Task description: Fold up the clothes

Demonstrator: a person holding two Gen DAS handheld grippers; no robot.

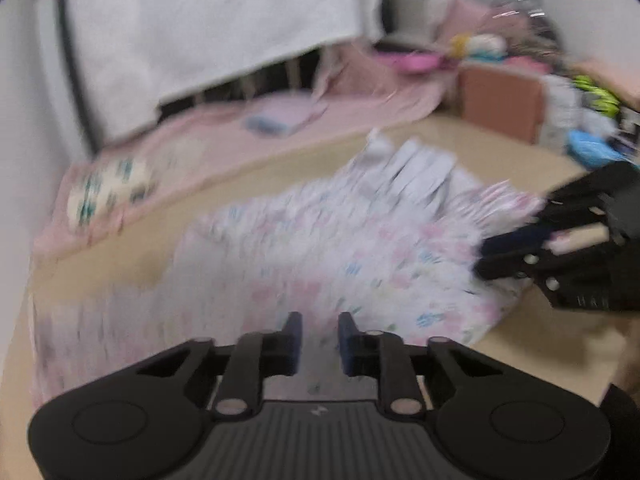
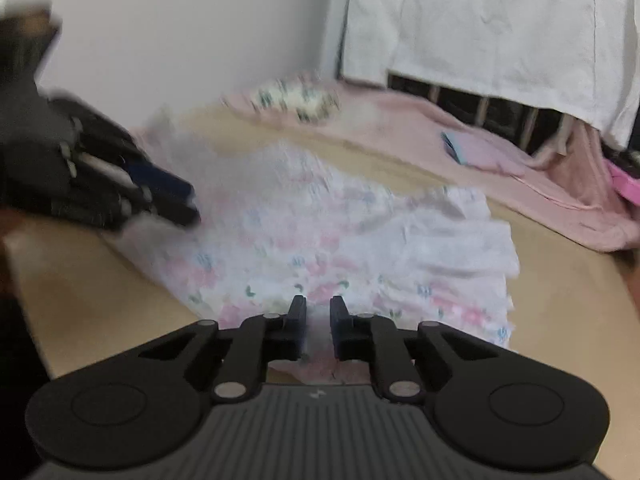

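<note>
Floral garment spread on the tan table, a gripper at either end.

We see the thin floral-print garment (image 2: pixel 340 240) lying rumpled on the table (image 2: pixel 560 312), its near-left part hanging over the edge. Our left gripper (image 1: pixel 319 334) and right gripper (image 2: pixel 318 312) both show a narrow gap between the fingers; whether cloth is pinched there, we cannot tell through the blur. We judge the fabric light, limp and prone to bunching, so hems and corners are the best holds.
</note>
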